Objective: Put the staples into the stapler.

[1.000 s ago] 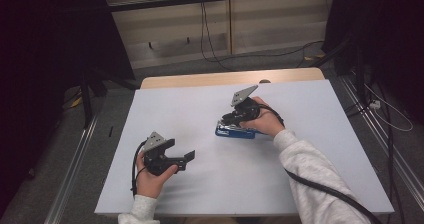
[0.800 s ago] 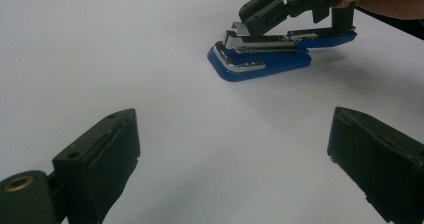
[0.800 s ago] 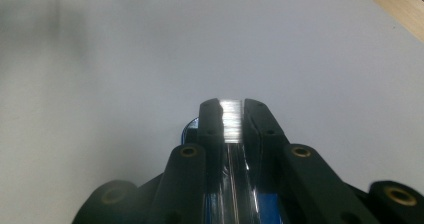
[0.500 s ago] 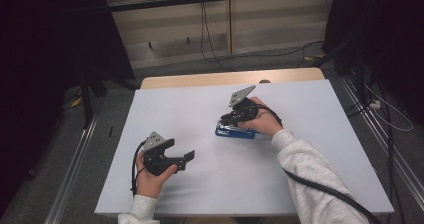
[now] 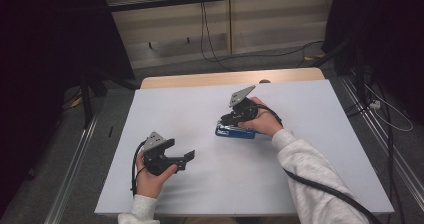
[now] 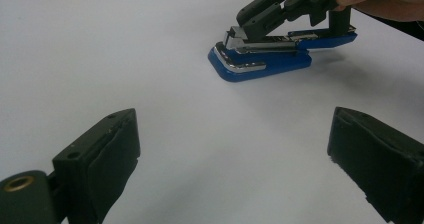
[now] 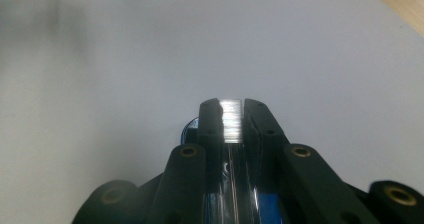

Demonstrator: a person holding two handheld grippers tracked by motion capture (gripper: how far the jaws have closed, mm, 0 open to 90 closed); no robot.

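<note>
In the high view, a blue stapler [image 5: 235, 132] lies near the middle of the white table [image 5: 310, 164], with the right gripper [image 5: 231, 120] on it; the left gripper [image 5: 187, 157] rests well apart toward the near left edge, its jaws spread.

The left gripper view shows its two padded jaws wide apart over bare tabletop, the stapler [image 6: 265, 59] ahead.

In the right gripper view, the jaws are closed on the stapler's shiny metal top [image 7: 231, 119].
</note>
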